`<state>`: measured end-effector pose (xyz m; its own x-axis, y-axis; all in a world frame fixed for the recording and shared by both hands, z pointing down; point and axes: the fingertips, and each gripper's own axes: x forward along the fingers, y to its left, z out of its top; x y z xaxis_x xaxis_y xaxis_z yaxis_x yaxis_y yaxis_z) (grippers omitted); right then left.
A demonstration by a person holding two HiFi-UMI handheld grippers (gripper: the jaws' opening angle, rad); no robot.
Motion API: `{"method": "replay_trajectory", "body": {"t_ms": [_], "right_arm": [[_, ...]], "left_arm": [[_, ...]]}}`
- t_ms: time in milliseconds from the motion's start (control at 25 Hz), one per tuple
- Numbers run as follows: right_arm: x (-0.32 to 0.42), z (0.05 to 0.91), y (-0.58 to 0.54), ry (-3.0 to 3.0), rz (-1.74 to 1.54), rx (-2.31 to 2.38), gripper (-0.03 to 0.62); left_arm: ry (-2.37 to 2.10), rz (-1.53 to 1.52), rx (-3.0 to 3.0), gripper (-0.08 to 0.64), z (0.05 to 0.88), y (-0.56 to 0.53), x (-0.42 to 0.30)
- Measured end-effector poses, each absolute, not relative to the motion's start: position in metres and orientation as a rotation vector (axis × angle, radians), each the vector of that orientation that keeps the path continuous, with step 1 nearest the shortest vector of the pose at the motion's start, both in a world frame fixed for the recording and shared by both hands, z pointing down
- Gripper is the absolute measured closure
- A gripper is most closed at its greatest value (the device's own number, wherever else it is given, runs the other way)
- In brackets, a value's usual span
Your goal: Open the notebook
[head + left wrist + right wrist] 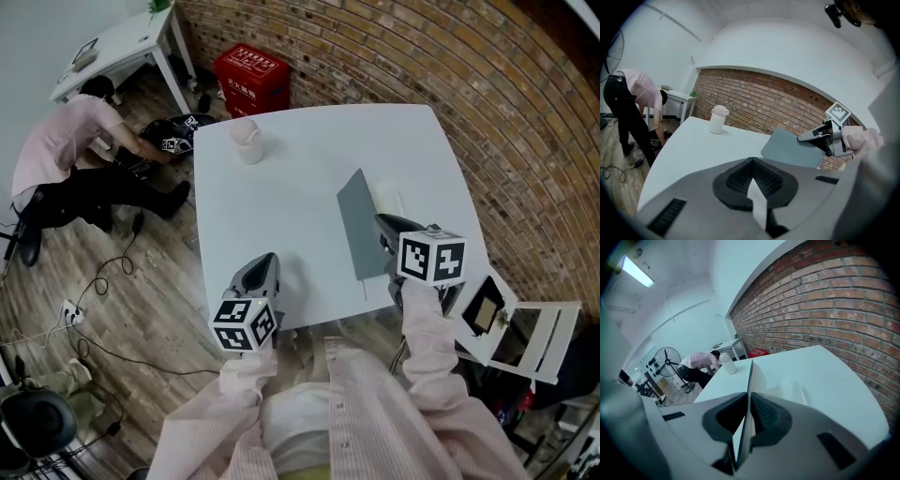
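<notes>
A notebook lies on the white table (281, 187) at the right. Its grey cover (354, 223) stands lifted nearly upright over the white pages (386, 202). My right gripper (386, 228) is shut on the cover's near edge. In the right gripper view the cover (750, 380) runs edge-on between the jaws of the right gripper (748, 420), with the pages (787, 390) lying to its right. My left gripper (264, 261) hovers at the table's front edge, left of the notebook, jaws together and holding nothing. From the left gripper (752, 183) I see the raised cover (790, 149) and the right gripper (814, 136).
A white lidded cup (247, 142) stands near the table's far left corner. A person (66, 155) bends over on the wooden floor at the left, by a white side table (122, 42). A red box (251, 75) sits against the brick wall. A white frame (530, 328) stands at the right.
</notes>
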<state>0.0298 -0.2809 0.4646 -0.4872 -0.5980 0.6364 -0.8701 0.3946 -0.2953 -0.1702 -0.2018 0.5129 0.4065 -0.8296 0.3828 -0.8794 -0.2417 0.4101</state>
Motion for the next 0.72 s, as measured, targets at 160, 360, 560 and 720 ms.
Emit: {"method": "replay_trajectory", "body": {"t_ms": [160, 360, 560, 720], "right_arm": [[0.022, 0.464, -0.278, -2.204, 0.823, 1.269, 0.560], [0.005, 0.463, -0.274, -2.182, 0.763, 1.259, 0.560], [-0.012, 0.464, -0.269, -2.144, 0.701, 1.262, 0.558], [-0.028, 0.466, -0.265, -2.123, 0.655, 1.265, 0.557]], "left_arm": [[-1.452, 0.107, 2.097, 0.568, 0.512, -0.198, -0.180], [-1.445, 0.102, 2.105, 0.568, 0.511, -0.194, -0.190], [-1.436, 0.103, 2.121, 0.568, 0.509, -0.189, -0.202], [-1.450, 0.103, 2.119, 0.568, 0.508, -0.187, -0.221]]}}
